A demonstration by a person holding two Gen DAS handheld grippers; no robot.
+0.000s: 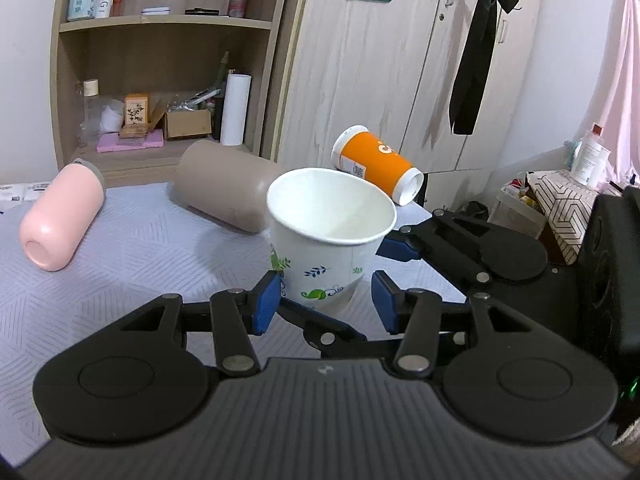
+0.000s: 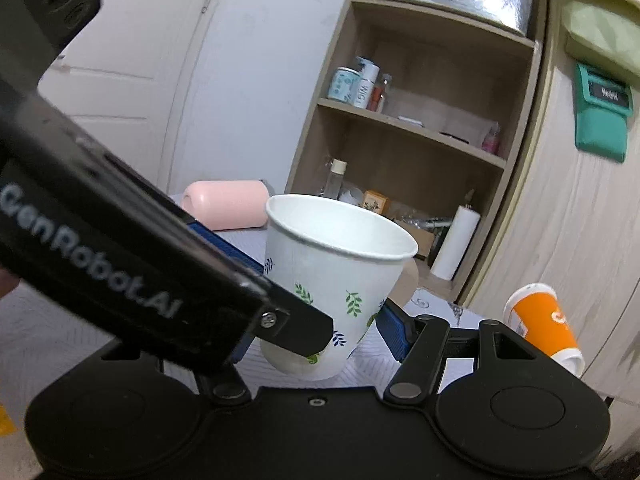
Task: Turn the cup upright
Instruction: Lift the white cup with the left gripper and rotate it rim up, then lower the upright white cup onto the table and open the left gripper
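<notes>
**Task status.** Cup [image 1: 328,236], white paper with a leaf print: mouth up, tilted a little off vertical, directly ahead between both tools. The flip itself looks nearly done. Judged remaining: square the cup on its base on the table [image 1: 140,264] and let go. Whether the base already rests on the cloth cannot be told.

**Left gripper** [image 1: 325,304]: spread wide around the cup's lower part. Its left-side pad sits at the wall and a gap shows on the other side, so it appears not to be clamping.

**Right gripper** [image 2: 320,338]: comes in across the left one. One pad [image 2: 394,332] touches the cup's side; the opposite pad is hidden behind the left tool, so its grip cannot be told.

**Containers and contents**
- Cup: empty, clean white inside
- Pink bottle [image 1: 60,220]: ahead and far left of the left tool, on its side, grey cap on; contents not visible
- Beige tumbler [image 1: 228,186]: just beyond the cup to the left, on its side; interior not visible
- Orange cup [image 1: 376,164]: beyond the cup to the right, on its side; interior not visible

**Risk, judged.** The thin paper wall may crush or the cup may topple if released while tilted
</notes>
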